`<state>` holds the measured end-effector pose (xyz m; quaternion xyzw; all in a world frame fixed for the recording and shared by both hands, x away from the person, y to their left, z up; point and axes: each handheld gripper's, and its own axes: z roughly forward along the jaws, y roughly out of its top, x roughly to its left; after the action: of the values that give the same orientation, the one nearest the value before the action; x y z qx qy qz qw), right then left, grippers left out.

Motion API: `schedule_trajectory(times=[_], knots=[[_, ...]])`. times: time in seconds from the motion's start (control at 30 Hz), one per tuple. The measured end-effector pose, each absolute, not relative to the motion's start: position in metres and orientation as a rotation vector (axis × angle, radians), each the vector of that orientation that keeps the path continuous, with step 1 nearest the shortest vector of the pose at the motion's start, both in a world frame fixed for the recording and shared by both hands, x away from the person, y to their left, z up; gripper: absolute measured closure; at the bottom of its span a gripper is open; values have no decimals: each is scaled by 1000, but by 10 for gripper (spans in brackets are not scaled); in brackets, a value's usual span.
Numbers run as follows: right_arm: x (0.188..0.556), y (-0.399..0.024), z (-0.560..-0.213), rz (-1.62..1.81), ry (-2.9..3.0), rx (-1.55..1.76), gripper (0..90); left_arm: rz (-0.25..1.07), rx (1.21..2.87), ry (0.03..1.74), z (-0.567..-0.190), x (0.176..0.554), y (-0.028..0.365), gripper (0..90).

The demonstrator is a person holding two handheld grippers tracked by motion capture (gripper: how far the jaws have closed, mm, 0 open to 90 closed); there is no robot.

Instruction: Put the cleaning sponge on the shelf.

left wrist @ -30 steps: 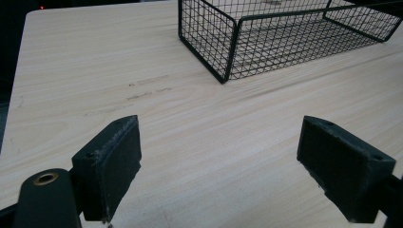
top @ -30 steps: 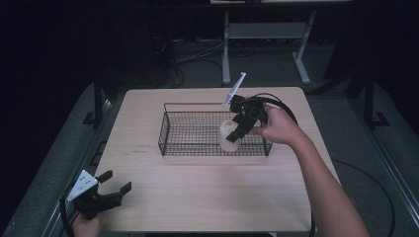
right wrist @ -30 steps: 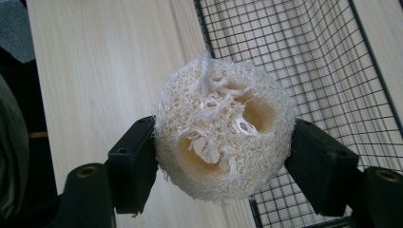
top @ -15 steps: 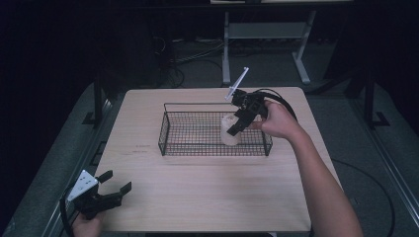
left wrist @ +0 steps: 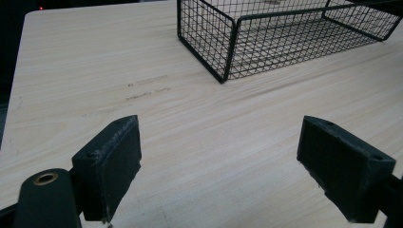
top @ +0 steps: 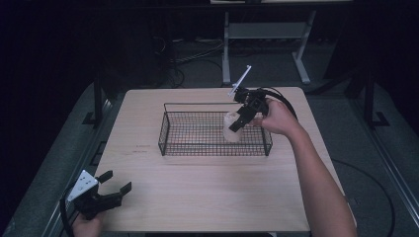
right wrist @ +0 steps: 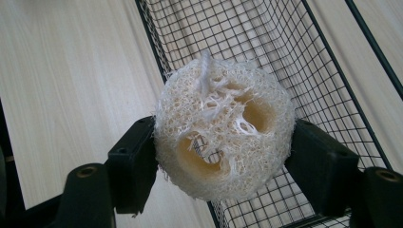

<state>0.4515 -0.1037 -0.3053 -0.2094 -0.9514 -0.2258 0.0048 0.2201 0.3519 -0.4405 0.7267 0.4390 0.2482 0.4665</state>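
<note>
A pale, fibrous loofah sponge (right wrist: 222, 144) with round holes is clamped between the two black jaws of my right gripper (top: 239, 121). In the high view the loofah (top: 231, 129) hangs inside the right half of the black wire basket (top: 168, 133), low between its walls. The basket's mesh floor (right wrist: 304, 76) lies just beyond the sponge in the right gripper view. My left gripper (top: 112, 186) rests at the table's near left corner, open with nothing between its jaws, and the basket's near corner (left wrist: 223, 57) stands well ahead of it.
The light wooden table (top: 207, 192) has bare surface in front of the basket and to its left. A white metal stand (top: 267, 34) and cables lie on the dark floor behind the table.
My right gripper has carried the loofah leftward and down into the basket. The left gripper has stayed in place.
</note>
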Motion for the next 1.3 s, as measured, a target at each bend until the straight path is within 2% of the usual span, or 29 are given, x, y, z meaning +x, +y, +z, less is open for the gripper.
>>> schedule_trajectory(times=[0.47, 1.3], knots=[[465, -105, -302, -701, -2984, -698, 292, 608, 1782, 1074, -441, 220, 351, 139], [487, -110, -322, -676, -2967, -811, 292, 611, 1786, 1072, -441, 220, 351, 139]])
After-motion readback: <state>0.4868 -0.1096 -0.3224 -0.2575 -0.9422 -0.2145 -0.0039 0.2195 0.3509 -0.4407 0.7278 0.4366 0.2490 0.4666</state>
